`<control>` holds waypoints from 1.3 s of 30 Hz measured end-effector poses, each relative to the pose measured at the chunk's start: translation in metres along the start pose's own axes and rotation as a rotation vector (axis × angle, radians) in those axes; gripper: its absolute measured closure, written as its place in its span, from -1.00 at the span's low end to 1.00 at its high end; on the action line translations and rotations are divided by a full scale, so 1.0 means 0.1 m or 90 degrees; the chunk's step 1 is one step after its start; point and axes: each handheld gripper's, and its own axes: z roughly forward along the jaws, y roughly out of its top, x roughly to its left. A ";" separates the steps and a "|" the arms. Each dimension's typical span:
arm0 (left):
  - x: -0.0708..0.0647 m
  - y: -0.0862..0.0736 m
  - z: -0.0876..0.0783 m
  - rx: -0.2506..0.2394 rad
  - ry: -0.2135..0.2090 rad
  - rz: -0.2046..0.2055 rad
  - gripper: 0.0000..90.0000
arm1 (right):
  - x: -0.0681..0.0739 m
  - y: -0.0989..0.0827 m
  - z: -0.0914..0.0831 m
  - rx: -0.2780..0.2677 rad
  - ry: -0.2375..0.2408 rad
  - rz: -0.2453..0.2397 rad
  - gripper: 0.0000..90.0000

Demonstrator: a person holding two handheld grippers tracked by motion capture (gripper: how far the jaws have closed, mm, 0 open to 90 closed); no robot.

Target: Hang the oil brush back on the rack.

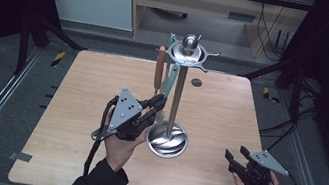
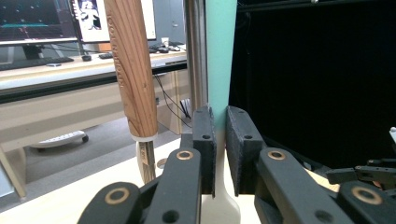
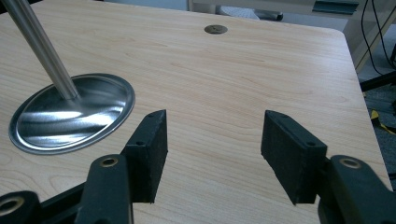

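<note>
Left gripper view: the left gripper [image 2: 220,154] pinches a teal-handled utensil [image 2: 219,56] between its pads, head cut off below, wooden-handled utensil [image 2: 133,70] just beside; right gripper [image 3: 212,156] gapes wide over bare table [image 3: 233,70].

I see a pale wooden table [image 1: 221,107] with a smooth matt grain. The stand [image 1: 168,141] is polished, mirror-bright metal. One hanging utensil has a grained wooden handle [image 2: 133,70]; the spatula [image 2: 219,51] looks like smooth matt teal plastic. My gripper pads [image 3: 152,149] are rough matt black.
</note>
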 end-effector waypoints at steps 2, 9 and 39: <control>0.00 0.00 0.00 0.001 0.004 0.000 0.84 | 0.00 0.00 0.00 -0.001 0.001 0.000 -0.07; 0.03 -0.02 -0.04 0.024 -0.005 -0.005 0.74 | 0.00 0.00 -0.01 -0.001 0.001 0.003 -0.08; 0.85 -0.96 -0.75 0.219 0.021 -0.033 0.00 | 0.00 -0.02 0.00 0.000 -0.008 0.006 -0.14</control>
